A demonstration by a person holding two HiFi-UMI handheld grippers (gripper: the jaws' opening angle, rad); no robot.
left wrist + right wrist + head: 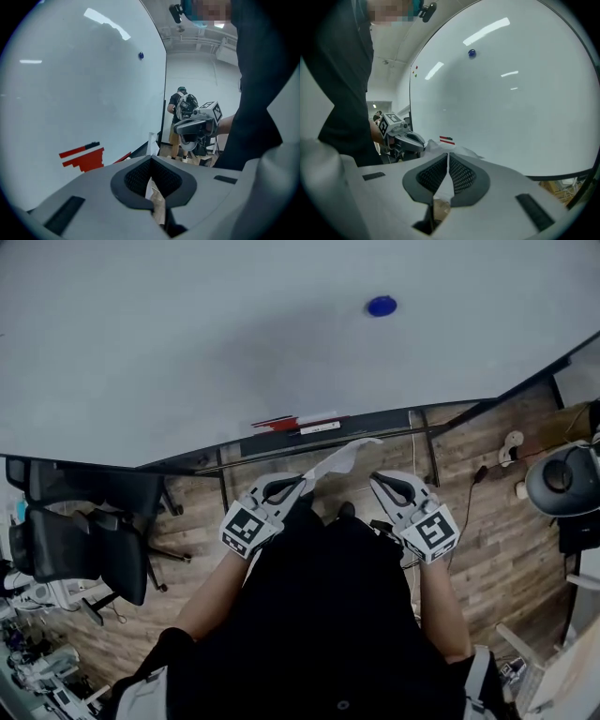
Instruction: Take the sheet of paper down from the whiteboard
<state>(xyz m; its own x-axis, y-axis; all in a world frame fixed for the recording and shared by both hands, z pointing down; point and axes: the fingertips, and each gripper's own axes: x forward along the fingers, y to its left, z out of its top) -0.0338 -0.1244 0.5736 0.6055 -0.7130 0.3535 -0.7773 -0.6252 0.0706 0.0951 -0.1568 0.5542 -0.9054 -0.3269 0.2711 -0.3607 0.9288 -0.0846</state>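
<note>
A: Closest to the person's body, the left gripper (303, 481) has its jaws pressed together on one end of the sheet of paper (343, 457). What about the right gripper (374, 476)?

B: Its jaws stand almost together too, with a white sliver of the sheet between the pads, so it seems to pinch the other end. The sheet is off the whiteboard (216, 343) and hangs slack and creased between the two tips.

A: What should the person mind in bringing it away?

B: Probably moving both hands as one. Pulling them apart could tear it, and a light right pinch could let it slip.

A: And beyond?

B: The marker tray (394, 414), with a red marker (275, 423) on it, lies just past the tips and is worth avoiding. Higher on the board sits a blue magnet (382, 306). An office chair (89, 545) stands well off to the left, out of the way.
</note>
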